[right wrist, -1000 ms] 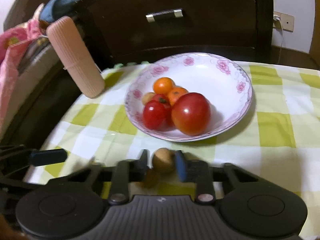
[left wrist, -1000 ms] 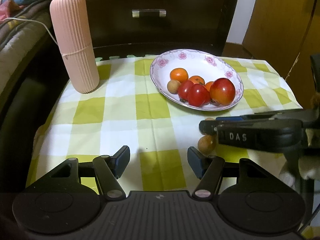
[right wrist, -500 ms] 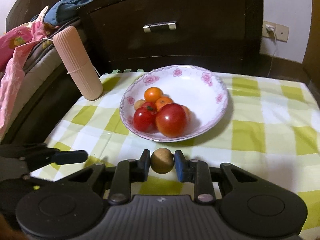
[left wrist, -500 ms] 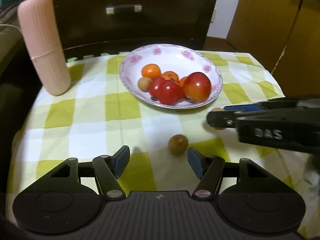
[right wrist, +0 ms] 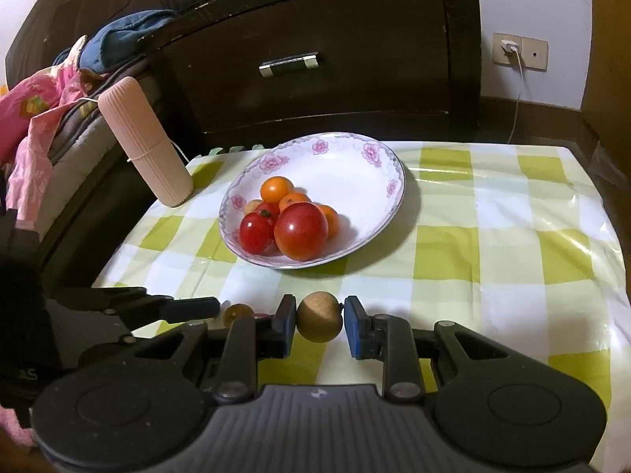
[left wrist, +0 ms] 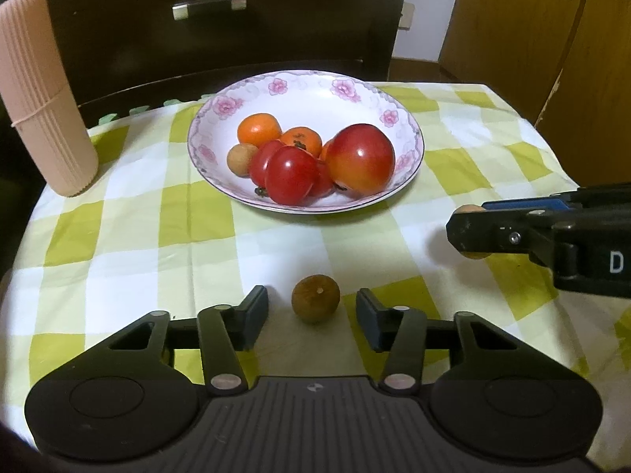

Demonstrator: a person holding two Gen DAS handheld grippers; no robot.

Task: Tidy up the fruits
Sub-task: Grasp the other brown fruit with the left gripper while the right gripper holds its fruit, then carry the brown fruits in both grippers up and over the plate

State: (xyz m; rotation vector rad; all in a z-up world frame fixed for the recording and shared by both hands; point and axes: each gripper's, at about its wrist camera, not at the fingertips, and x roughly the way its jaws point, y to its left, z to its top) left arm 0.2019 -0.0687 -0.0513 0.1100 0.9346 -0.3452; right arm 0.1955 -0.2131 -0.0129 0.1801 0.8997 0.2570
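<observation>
A flowered white plate holds an apple, tomatoes, small oranges and a tan longan. A brown longan lies on the checked cloth between the fingers of my open left gripper, untouched; it also shows in the right wrist view. My right gripper is shut on a second tan longan, held above the cloth in front of the plate. It shows from the side in the left wrist view.
A ribbed pink cylinder stands at the table's back left corner. A dark drawer cabinet stands behind the table. Bedding and clothes lie to the left. The cloth right of the plate is bare.
My left gripper has moved right and forward until the brown longan sits between its fingers. My right gripper has lifted and drawn back with its longan.
</observation>
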